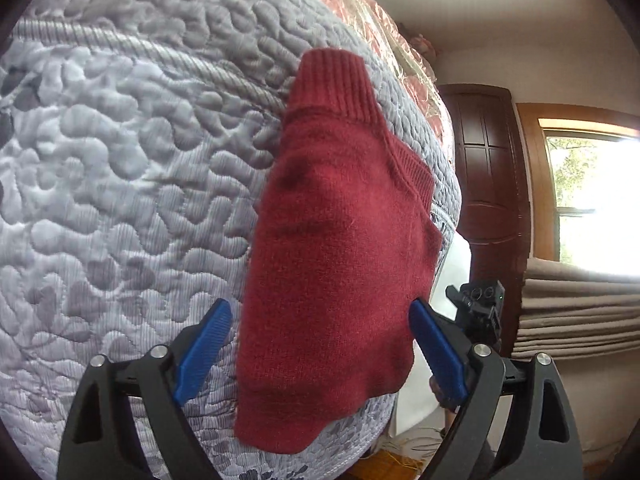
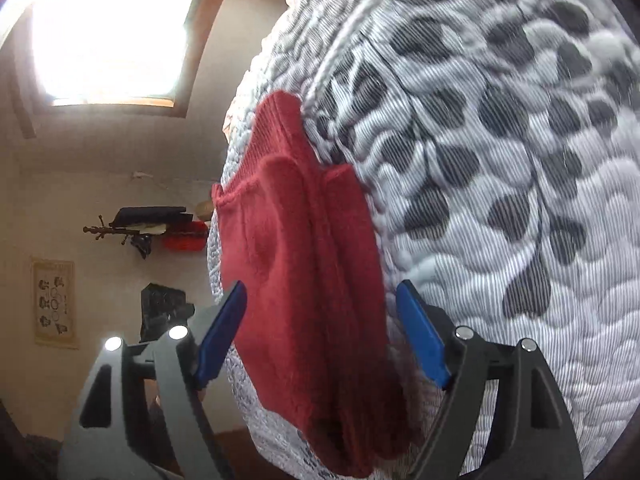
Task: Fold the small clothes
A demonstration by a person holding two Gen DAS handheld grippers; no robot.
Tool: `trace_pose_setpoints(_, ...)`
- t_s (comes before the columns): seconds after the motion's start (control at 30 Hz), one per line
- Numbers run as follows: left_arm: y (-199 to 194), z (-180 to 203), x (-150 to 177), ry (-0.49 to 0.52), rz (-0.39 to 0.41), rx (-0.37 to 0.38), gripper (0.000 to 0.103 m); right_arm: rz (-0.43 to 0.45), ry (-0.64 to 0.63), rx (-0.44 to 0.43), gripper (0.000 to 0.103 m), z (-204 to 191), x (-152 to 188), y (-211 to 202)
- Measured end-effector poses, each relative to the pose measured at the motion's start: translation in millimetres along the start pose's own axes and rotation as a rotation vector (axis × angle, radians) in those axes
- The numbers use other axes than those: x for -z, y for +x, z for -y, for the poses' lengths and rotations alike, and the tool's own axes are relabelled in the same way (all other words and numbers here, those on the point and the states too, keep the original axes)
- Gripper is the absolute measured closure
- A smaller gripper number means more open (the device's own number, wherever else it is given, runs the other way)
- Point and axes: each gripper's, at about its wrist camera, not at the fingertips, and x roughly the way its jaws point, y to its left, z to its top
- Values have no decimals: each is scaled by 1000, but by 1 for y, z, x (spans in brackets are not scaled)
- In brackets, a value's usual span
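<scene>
Red wool fills both my views: a small sweater [image 1: 336,240] lies flat on the quilted grey mattress [image 1: 120,184], near its edge, ribbed collar pointing to twelve o'clock in the left view. It looks already narrowed, with a fold line running lengthwise in the right view, so I judge I'm mid-fold, sides tucked in and the end-to-end fold not yet made.

Left tongs [image 1: 320,344] now: spread wide, blue fingers [image 1: 204,352] at eight and four o'clock, straddling the lower part of the sweater. Holding nothing; whether the tips brush the knit I cannot tell.

Right tongs [image 2: 320,336]: same story, spread wide, blue fingers [image 2: 420,340] either side of the sweater [image 2: 304,280], nothing pinched.

Next move, as I read it: bring each pair down onto a corner at the near end, close on the wool, then lift and carry that end toward the collar. Thick knit, so I'd want a deep bite through both layers or the fold slips apart.
</scene>
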Motion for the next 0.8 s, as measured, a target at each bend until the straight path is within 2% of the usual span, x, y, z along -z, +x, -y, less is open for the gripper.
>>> trace_pose_setpoints(0.23,38,-3,-8,35,-92,7,12,-87,-2,-32,21,-1,7,25)
trace_pose_setpoints(0.33,54,-4,-12,14,-116,29,12,-99,-20,-3,19,-6,5,40)
trace_pose_setpoints(0.47,68,-6,-13,9,-135,45,12,-91,-12,-6,20,-2,4,44)
trace_pose_setpoints(0.5,71,-6,-13,10,-138,46,15,-92,-13,-10,27,-3,5,45)
trace_pose_setpoints(0.53,72,-4,-11,20,-137,28,21,-103,-13,-11,43,-4,6,48)
trace_pose_setpoints(0.57,73,-3,-11,30,-138,7,35,-113,-14,-13,51,-7,8,52)
trace_pose_setpoints(0.6,75,0,-11,28,-143,-3,43,-114,-34,-1,66,-11,9,53)
trace_pose_setpoints(0.63,75,-2,-11,15,-146,1,46,-110,-63,20,71,-16,11,54)
trace_pose_setpoints(0.7,71,-2,-12,13,-148,-1,53,-98,-95,61,74,-28,14,54)
trace_pose_setpoints(0.8,61,10,-11,65,-134,-34,60,-65,-134,102,75,-51,20,49)
